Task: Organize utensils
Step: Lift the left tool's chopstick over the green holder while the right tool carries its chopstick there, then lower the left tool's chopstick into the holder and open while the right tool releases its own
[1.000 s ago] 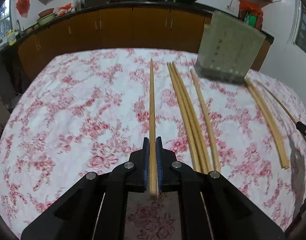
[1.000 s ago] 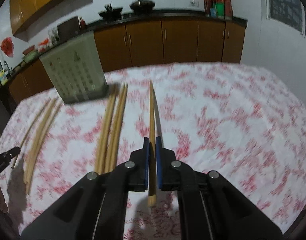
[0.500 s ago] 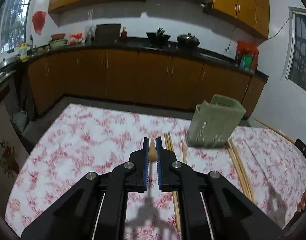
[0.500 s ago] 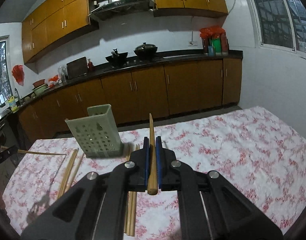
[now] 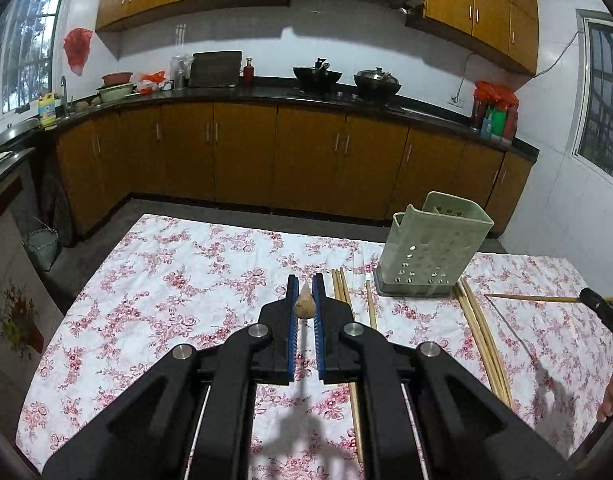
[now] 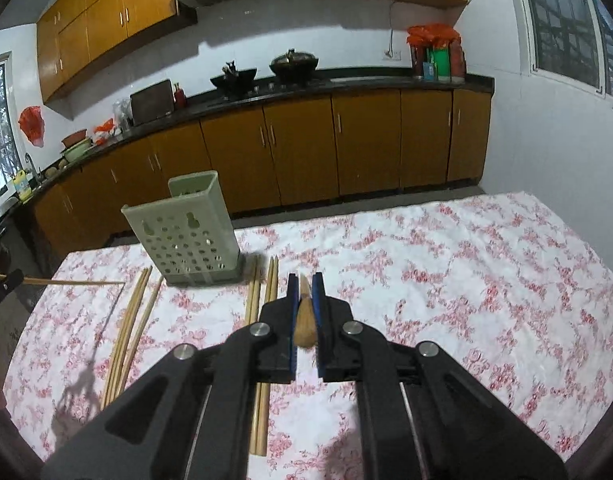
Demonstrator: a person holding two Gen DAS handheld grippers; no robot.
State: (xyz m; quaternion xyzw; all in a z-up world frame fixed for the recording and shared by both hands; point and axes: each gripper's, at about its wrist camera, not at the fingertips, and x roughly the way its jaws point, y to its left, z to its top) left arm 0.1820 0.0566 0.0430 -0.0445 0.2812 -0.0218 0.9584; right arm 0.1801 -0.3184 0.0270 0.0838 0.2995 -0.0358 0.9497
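My left gripper (image 5: pixel 305 285) is shut on a wooden chopstick (image 5: pixel 305 306), held above the table and seen end on. My right gripper (image 6: pixel 305 282) is shut on another chopstick (image 6: pixel 305 318) that points forward. A pale green perforated utensil holder (image 5: pixel 430 250) (image 6: pixel 190 236) stands upright near the table's far edge, between the two grippers. Loose chopsticks lie beside it (image 5: pixel 340 286) (image 5: pixel 482 340) (image 6: pixel 262 312) (image 6: pixel 130 320). Each view catches the other gripper at its edge (image 5: pixel 592 299) (image 6: pixel 12 279), with its chopstick sticking out level (image 5: pixel 530 298) (image 6: pixel 74 281).
A floral red-and-white cloth covers the table (image 5: pixel 166 280). Beyond its far edge are a floor gap and brown kitchen cabinets (image 5: pixel 306 160). A woven basket (image 5: pixel 42 246) sits on the floor at the left. A person's fingers (image 5: pixel 612 396) show at the right edge.
Both grippers have lifted their chopsticks off the table and tilted up, so the kitchen now fills the upper view. Since half a second ago there is hardly any movement.
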